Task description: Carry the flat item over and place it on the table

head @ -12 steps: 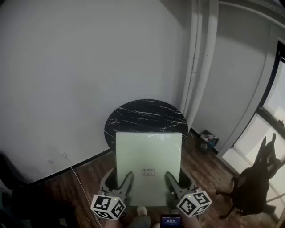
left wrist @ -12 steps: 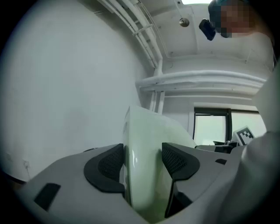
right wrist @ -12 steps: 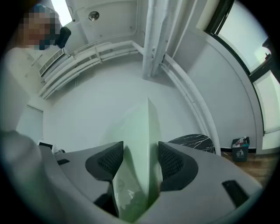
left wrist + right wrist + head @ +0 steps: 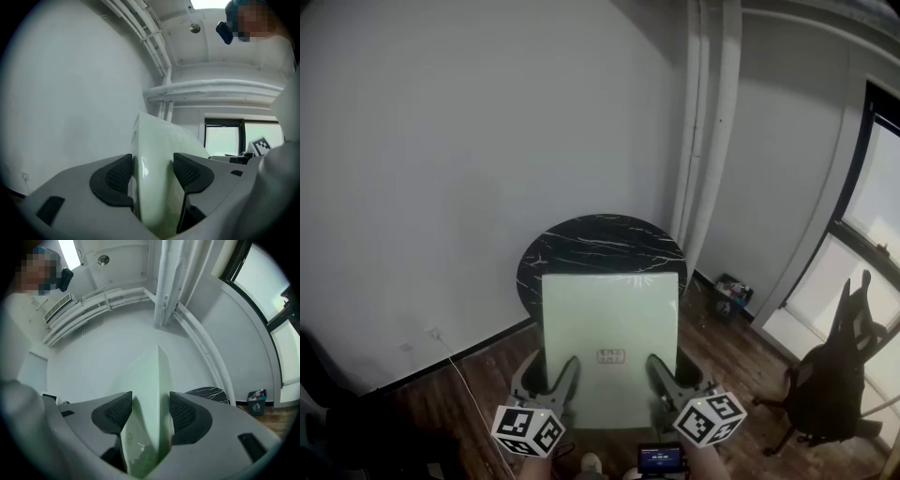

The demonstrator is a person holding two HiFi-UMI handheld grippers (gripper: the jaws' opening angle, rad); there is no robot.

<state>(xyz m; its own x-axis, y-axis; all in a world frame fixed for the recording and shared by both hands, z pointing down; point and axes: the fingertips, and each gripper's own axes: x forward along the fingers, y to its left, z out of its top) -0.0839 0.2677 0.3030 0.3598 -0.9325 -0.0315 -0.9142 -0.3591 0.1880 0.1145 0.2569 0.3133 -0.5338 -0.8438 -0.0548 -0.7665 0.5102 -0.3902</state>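
As we look down from the head cam, the far left is a plain white wall [image 4: 441, 141] w/ a thin white cable [image 4: 459, 364] dropping to the dark wooden floor [image 4: 483, 398]. Next comes our left gripper [image 4: 566, 375], pointing level, its marker cube at the bottom edge. Its jaws are clamped on the near left edge of the flat pale green square panel [image 4: 611, 328]. In the left gripper view both black ribbed pads [image 4: 118, 176] press on the panel [image 4: 157, 150], one per face, w/ the left gripper [image 4: 152, 177] holding it edge-on.

We hold the panel up in the air, roughly level, btwn us and the round black marble-top table [image 4: 600, 246]. Its far edge overlaps the table's near rim in the head view; it is not resting on the table. A small label sits near the panel's near edge.

Right of centre, our right gripper [image 4: 662, 373] grips the near right edge. In the right gripper view its pads [image 4: 183, 414] are closed on the panel [image 4: 151, 380], w/ the table [image 4: 212, 393] beyond and the right gripper [image 4: 149, 417] level.

Further right: white vertical pipes [image 4: 711, 122], a small bin [image 4: 729, 292] on the floor, a black office chair [image 4: 832, 389] and a tall dark-framed window [image 4: 874, 220].
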